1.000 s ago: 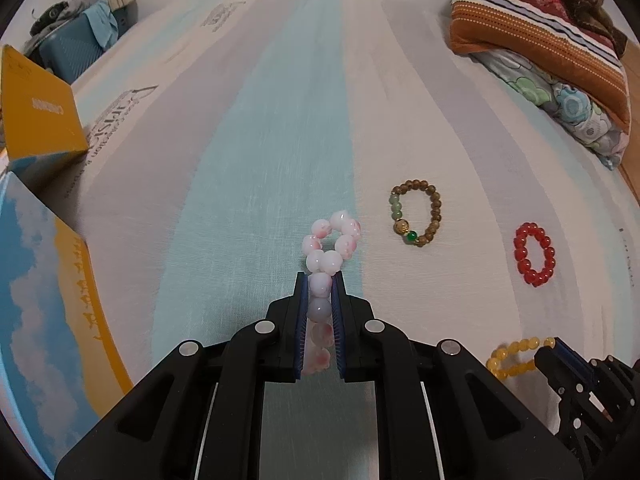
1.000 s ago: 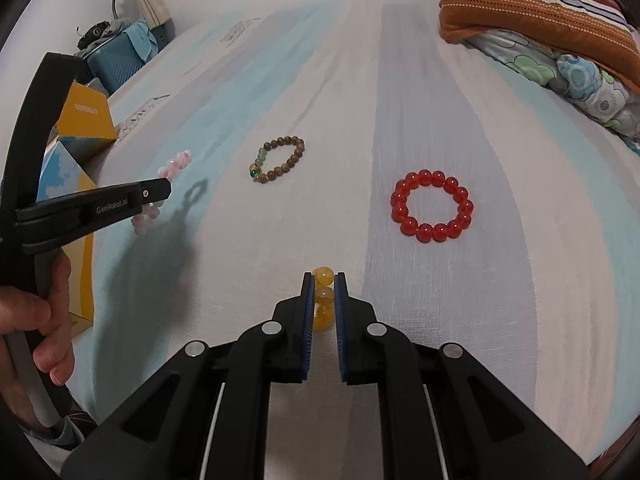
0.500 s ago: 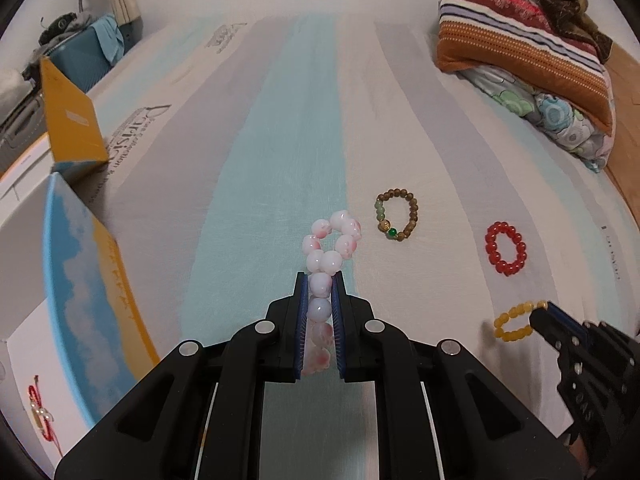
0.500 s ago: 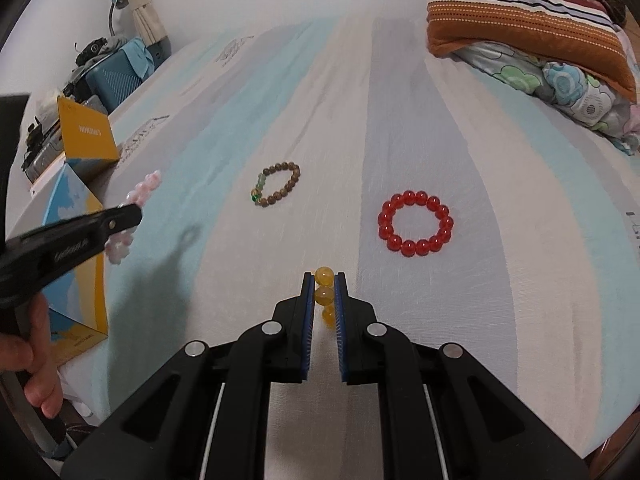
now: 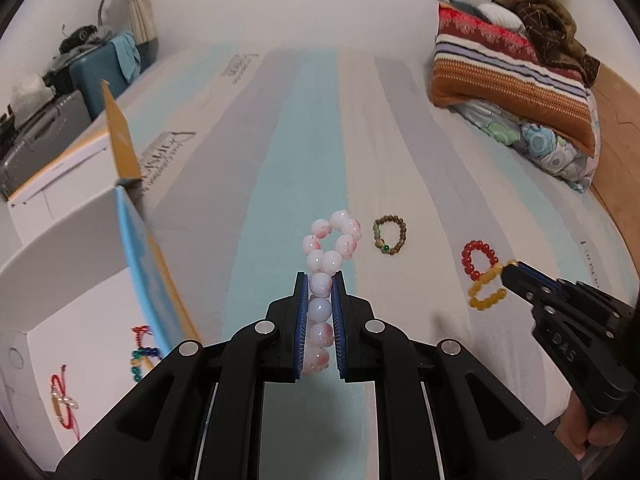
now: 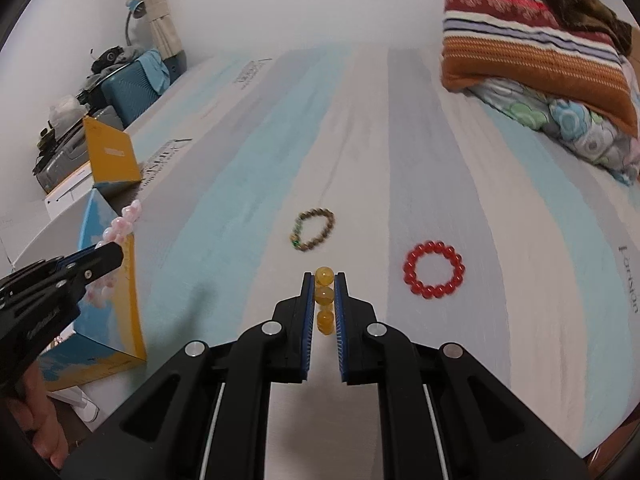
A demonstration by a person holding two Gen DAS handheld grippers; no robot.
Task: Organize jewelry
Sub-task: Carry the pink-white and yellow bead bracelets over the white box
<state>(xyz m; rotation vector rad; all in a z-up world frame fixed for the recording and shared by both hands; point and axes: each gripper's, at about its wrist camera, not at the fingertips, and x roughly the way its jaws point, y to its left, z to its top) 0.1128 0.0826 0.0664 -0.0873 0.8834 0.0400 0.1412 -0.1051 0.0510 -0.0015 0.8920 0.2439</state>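
- Bracelets are off the bed now: a second ago your left hand-held gripper [image 5: 320, 320] had the pink bead bracelet [image 5: 326, 256] low over the striped mattress [image 5: 256, 160], and your right hand-held gripper [image 6: 324, 304] had the yellow bead bracelet [image 6: 324, 292] just above it; both have since risen clear.
- Both grippers are clenched, the left grasping the pink strand with its loop standing up past the tips, the right grasping the yellow one.
- You have also swung left: the open box [image 5: 80, 288] with the blue-and-yellow flap now fills the left edge, and jewelry already lies inside it.
- That suggests you are carrying both pieces to the box; the brown bead bracelet [image 6: 314, 230] and red bead bracelet [image 6: 434, 268] wait on the mattress.
- Most of the yellow loop hangs out of sight below the jaws in the right wrist view.
- Box contents are cut off at the frame edge; you can make out red cords and coloured beads, not what each piece is.
- Motion blur softens the brown bracelet.
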